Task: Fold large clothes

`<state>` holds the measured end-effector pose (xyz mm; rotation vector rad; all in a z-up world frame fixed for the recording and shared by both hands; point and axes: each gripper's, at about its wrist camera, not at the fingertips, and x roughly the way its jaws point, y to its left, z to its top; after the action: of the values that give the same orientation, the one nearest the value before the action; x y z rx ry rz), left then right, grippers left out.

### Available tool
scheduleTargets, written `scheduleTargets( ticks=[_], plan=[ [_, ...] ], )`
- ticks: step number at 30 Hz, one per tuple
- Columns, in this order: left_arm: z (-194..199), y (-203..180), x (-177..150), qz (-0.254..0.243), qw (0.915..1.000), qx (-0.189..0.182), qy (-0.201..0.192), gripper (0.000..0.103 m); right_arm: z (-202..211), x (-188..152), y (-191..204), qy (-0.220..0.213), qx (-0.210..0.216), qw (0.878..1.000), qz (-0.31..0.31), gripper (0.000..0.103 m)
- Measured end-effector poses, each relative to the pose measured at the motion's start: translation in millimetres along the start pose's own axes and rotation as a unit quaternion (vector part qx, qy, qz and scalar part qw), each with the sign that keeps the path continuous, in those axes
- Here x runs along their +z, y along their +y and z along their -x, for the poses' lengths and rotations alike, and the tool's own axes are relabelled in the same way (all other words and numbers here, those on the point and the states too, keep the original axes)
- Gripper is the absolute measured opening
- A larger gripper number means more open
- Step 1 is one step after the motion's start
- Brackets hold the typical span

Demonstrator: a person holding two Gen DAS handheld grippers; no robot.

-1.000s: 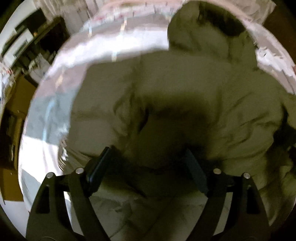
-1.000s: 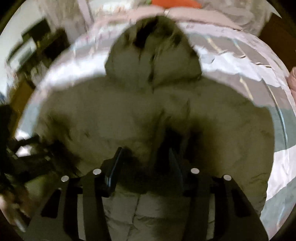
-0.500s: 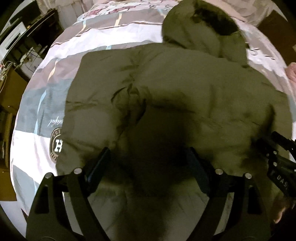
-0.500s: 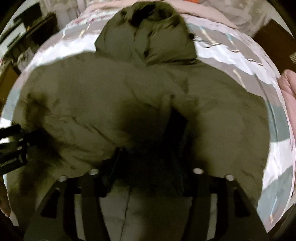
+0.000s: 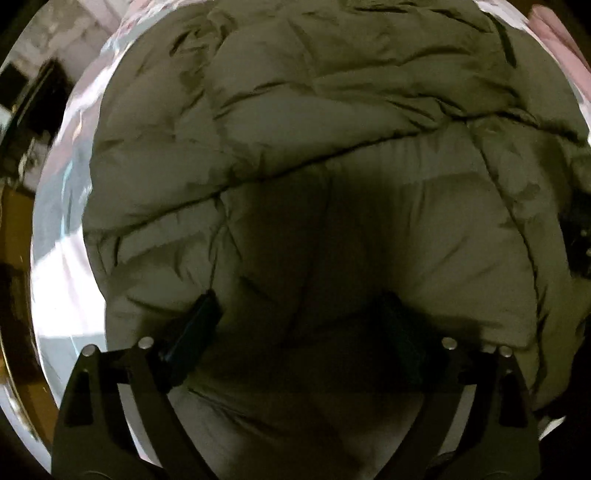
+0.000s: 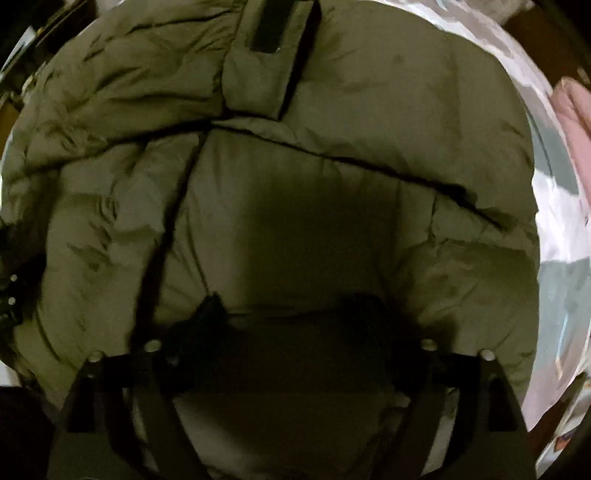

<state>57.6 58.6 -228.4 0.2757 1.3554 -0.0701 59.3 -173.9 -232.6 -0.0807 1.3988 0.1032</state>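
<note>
A large olive-green puffer jacket lies on a bed and fills both views; it also shows in the right wrist view. A dark strap lies on it at the top of the right view. My left gripper is open, fingers wide apart, close above the jacket's padded fabric. My right gripper is open too, low over the jacket. Neither holds fabric. The right gripper shows dark at the left view's right edge; the left gripper shows at the right view's left edge.
The striped white-and-grey bed cover shows left of the jacket, and also on the right in the right wrist view. A pink cloth lies at the bed's right. Dark furniture stands beyond the bed at left.
Both grippers have dropped much closer to the jacket, which now fills the views; the hood has passed out of sight. Both stay open.
</note>
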Motion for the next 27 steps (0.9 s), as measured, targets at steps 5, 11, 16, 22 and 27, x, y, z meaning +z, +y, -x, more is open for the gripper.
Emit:
scheduleTargets(
  ticks=[5,11,16,22,27],
  plan=[
    [18.2,18.7,-9.6,0.033,0.9994,-0.002,0.005,0.093,38.8,-15.5,-30.3,-0.042,-0.014,0.999,-0.031,0.083],
    [-0.7,17.5,-33.0,0.021,0.9987,0.022,0.041,0.096,-8.0,-37.1,-46.9,0.013,-0.053,0.998,-0.040,0.089],
    [-3.1,16.2,-30.2,0.029,0.9973,0.025,0.062,0.097,-6.4,-36.2,-40.4,0.017,-0.066,0.997,-0.020,0.090],
    [24.8,14.7,-37.6,0.039,0.9986,0.032,0.013,0.096,28.3,-40.5,-72.8,-0.038,-0.076,0.992,-0.093,0.090],
    [8.8,3.0,-44.0,0.034,0.9975,0.042,0.045,0.098,-4.4,-52.6,-83.9,0.020,-0.084,0.991,-0.099,0.094]
  ],
)
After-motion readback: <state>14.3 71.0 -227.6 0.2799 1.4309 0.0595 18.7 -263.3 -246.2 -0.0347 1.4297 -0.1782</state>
